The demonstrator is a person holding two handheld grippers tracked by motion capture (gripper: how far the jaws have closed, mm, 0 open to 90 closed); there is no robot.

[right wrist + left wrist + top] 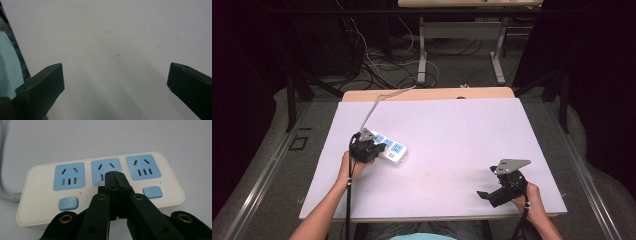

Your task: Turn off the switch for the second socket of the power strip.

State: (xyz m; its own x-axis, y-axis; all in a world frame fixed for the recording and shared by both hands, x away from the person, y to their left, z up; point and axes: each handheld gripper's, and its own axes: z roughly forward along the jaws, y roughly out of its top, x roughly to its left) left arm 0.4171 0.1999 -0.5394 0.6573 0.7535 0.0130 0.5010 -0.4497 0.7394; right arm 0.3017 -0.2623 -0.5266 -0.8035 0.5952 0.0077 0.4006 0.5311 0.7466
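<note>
Left gripper view: left tongs (114, 173) pressed together, tips over the strip's (37, 192) middle socket (98, 173).
Strip: beneath left tongs, on bench (452, 140).
Right tongs (115, 82): spread, empty, well apart.
Progress: middle switch press likely pending.

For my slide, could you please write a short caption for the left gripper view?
Closed left hand-held gripper poised over the middle blue socket of a white power strip.

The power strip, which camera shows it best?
The left gripper view: the power strip lies close up, its three blue sockets and two blue buttons plain, the shut left tool over the middle socket. The high view shows it small and partly covered by that tool.
</note>
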